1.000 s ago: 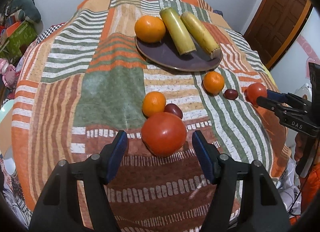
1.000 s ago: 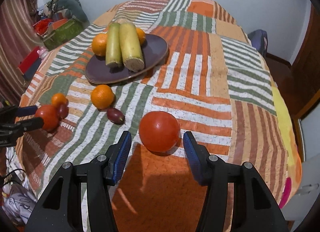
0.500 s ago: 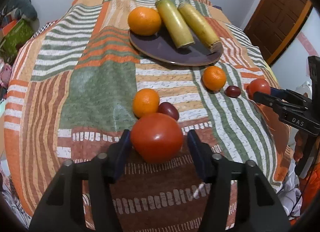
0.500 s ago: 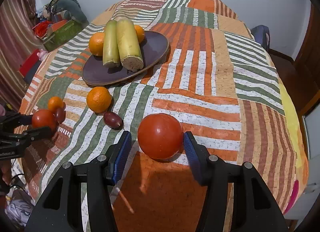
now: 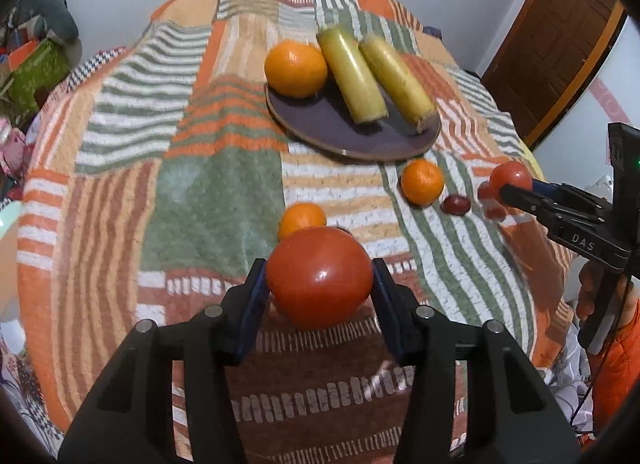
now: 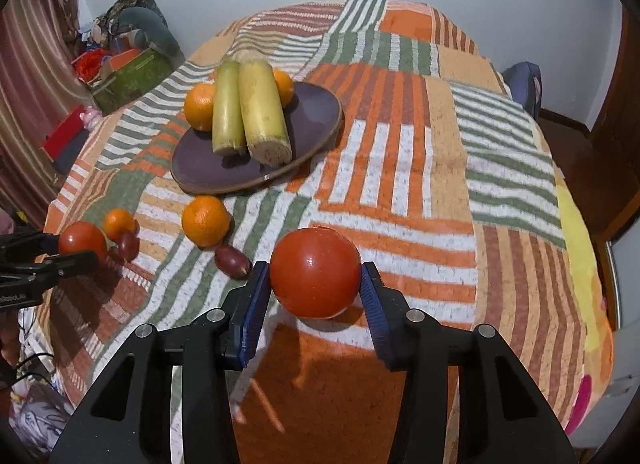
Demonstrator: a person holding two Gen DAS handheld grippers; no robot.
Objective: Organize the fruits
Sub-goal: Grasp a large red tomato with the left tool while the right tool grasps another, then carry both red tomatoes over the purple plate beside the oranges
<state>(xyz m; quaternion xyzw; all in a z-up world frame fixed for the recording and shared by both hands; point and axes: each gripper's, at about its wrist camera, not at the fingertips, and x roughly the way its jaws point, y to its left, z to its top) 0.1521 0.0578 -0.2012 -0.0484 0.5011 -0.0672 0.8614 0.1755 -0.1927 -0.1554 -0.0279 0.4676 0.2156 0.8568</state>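
My left gripper (image 5: 319,284) is shut on a red tomato (image 5: 319,276) and holds it just above the striped cloth. My right gripper (image 6: 315,282) is shut on a second red tomato (image 6: 315,272), also raised a little. A dark round plate (image 5: 320,123) holds one orange (image 5: 295,69) and two yellow-green sugarcane pieces (image 5: 352,79). On the cloth lie two small oranges (image 5: 422,181) (image 5: 302,217) and a dark red date (image 5: 455,204). In the right wrist view the plate (image 6: 312,111), a loose orange (image 6: 206,219) and a date (image 6: 232,260) show.
The table is covered by a patchwork striped cloth (image 5: 200,183). The right gripper with its tomato (image 5: 511,175) shows at the right edge of the left wrist view. A brown door (image 5: 560,35) stands at the back right. Boxes and clutter (image 6: 120,67) lie beyond the table's left side.
Both grippers have closed on their tomatoes and lifted them slightly off the cloth. The other fruits and the plate have not moved.
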